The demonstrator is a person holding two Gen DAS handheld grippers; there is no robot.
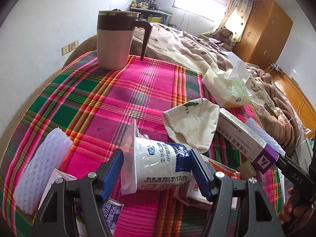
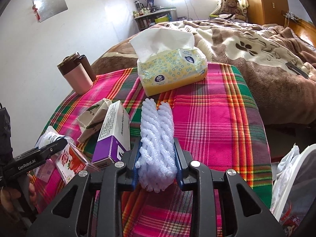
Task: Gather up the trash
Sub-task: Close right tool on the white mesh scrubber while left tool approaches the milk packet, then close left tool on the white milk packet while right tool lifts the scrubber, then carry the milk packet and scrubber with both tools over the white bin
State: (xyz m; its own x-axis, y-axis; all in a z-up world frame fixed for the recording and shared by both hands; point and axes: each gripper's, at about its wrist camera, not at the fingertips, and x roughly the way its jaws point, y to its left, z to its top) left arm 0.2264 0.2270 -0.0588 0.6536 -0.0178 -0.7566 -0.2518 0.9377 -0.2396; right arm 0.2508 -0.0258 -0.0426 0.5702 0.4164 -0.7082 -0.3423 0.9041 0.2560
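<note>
My left gripper (image 1: 157,169) is shut on a white yogurt cup (image 1: 158,167) lying sideways, its peeled lid (image 1: 129,158) on the left. My right gripper (image 2: 158,164) is shut on a pale purple foam net sleeve (image 2: 157,138), just above the plaid cloth (image 2: 213,118). A second foam net (image 1: 41,171) lies at the left in the left wrist view. A purple-and-white carton (image 2: 112,138), a crumpled paper cup (image 2: 90,118) and a red drink carton (image 2: 73,164) lie left of my right gripper. My left gripper also shows in the right wrist view (image 2: 53,148).
A pink mug with a brown lid (image 1: 116,39) stands at the far left. A yellow tissue pack (image 2: 171,69) sits at the far edge of the cloth. A bed with a brown blanket (image 2: 256,45) lies beyond. A white bin with a plastic bag (image 2: 290,179) is at the right.
</note>
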